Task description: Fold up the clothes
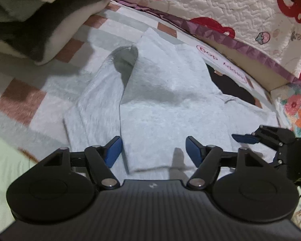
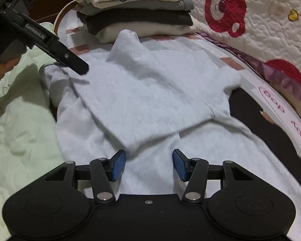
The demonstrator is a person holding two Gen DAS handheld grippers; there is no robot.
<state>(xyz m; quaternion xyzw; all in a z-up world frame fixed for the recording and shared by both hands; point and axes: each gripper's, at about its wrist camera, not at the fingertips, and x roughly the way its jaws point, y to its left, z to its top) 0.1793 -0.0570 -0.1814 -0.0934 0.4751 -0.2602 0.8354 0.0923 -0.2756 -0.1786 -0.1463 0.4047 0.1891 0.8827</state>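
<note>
Fig. Two wrist views over a bed, mid-fold of a grey top.

Top (image 2: 150,92): pale grey knit, lying flat on the checked sheet (image 1: 20,100) of the bed, w/ a sleeve or side panel already laid across the body (diagonal fold edge clear in right view). Whether more folds are due or this is the final shape can't be settled from here. Long axis runs roughly away from both cameras, toward the stack (image 2: 134,10) of folded clothes at the far end; a narrow end of the top nearly touches the stack's base.

L tongs (image 1: 153,150): spread, nothing between the pads, hovering over the near hem; a fold edge runs just inside the left pad. In the right view the same tool enters from upper left, tip over the top's far-left corner.

R tongs (image 2: 148,164): spread, empty, directly above the near part of the top, w/ the folded flap's lower corner just ahead of the pads. In the left view they show at far right, by the top's right edge.

Key relation: top lies straight ahead of & beneath both tongs, so each can take a corner on its own side; R is nearer the flap's free corner, L nearer the left edge. A lengthwise fold would carry cloth toward the stack (judgement).

Quilt (image 2: 260,20) w/ red bears bounds the right side; dark item (image 2: 260,120) lies partly under the top.
</note>
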